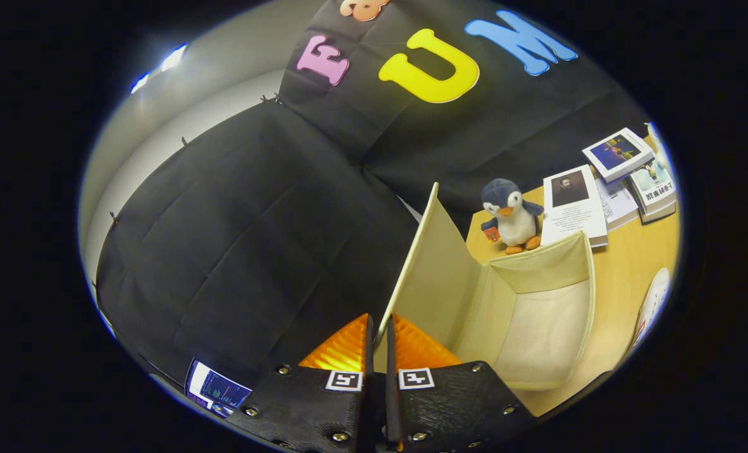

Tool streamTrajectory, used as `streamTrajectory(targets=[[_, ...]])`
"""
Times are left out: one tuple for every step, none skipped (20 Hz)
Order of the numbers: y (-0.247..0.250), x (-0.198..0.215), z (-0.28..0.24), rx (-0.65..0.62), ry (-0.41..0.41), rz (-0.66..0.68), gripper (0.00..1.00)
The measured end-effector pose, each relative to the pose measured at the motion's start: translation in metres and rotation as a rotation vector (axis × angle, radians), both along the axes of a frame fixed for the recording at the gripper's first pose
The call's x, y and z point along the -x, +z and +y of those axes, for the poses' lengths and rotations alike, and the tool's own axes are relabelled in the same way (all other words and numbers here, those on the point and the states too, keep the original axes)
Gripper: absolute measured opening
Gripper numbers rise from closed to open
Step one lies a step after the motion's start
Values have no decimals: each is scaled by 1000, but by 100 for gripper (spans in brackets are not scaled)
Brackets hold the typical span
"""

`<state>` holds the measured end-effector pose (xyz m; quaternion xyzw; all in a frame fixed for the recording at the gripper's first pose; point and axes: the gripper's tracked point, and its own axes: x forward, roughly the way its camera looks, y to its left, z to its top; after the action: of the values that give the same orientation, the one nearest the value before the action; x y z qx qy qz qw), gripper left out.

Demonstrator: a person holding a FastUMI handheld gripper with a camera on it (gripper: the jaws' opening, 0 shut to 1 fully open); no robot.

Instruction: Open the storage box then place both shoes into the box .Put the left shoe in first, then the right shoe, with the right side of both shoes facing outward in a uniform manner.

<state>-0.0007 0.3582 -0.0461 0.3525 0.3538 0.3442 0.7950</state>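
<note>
The cream fabric storage box stands open on the wooden table, its inside bare. Its flat lid is raised upright along the box's left side. My gripper is shut on the lid's near edge, with one finger on each face of the panel. A white shoe lies on the table to the right of the box, only partly seen.
A plush penguin sits on the wooden table just behind the box. Beyond it to the right are several books and booklets. Black cloth walls rise behind and to the left. A screen glows low on the left.
</note>
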Motion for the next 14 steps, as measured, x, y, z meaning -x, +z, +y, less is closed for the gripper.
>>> streamTrajectory(targets=[[0,-1,7,9,9,-8,7],[1,0,14,17,19,-15,7],[-1,-1,20,21,25,-18,7],[-1,-1,27,23,30,-21,7],[0,-2,33,28,33,-22,7],[1,0,40,26,42,-27,7],[0,1,42,44,44,-38,10],[-3,1,47,52,56,-45,14],[-4,2,49,69,67,-60,16],[-4,1,48,89,73,-79,31],[-8,1,50,111,81,-101,52],[-8,4,47,131,90,-122,63],[-10,4,44,153,97,-138,80],[-10,7,41,169,101,-151,97]])
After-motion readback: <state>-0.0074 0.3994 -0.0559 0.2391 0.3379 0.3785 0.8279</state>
